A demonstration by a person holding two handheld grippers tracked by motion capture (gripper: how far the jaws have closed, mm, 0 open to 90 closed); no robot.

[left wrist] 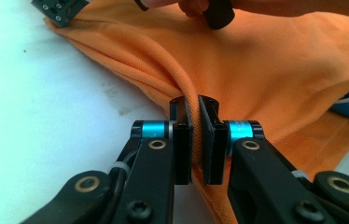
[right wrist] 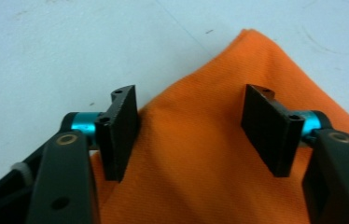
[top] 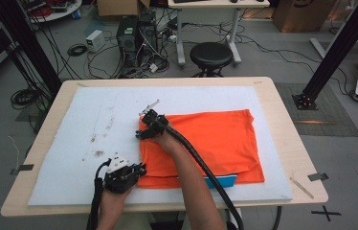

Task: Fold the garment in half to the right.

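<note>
Orange shirt point(top: 206, 143) lies folded on the white pad point(top: 72, 158), toward its near-right corner. My left gripper point(left wrist: 195, 140) is clamped on the shirt's near-left edge fold; right gripper point(right wrist: 196, 135) straddles the far-left corner, jaws part-open, not pinching. Risk: right grabs too few layers & fold slips. Right forearm reaches across the shirt.

black jaws; cyan collars; brass screws; thick cables

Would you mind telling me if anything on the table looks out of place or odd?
A blue piece sticks out from under the orange shirt at its near edge, and dark smudges mark the white mat left of the shirt. Otherwise nothing stands out.
</note>
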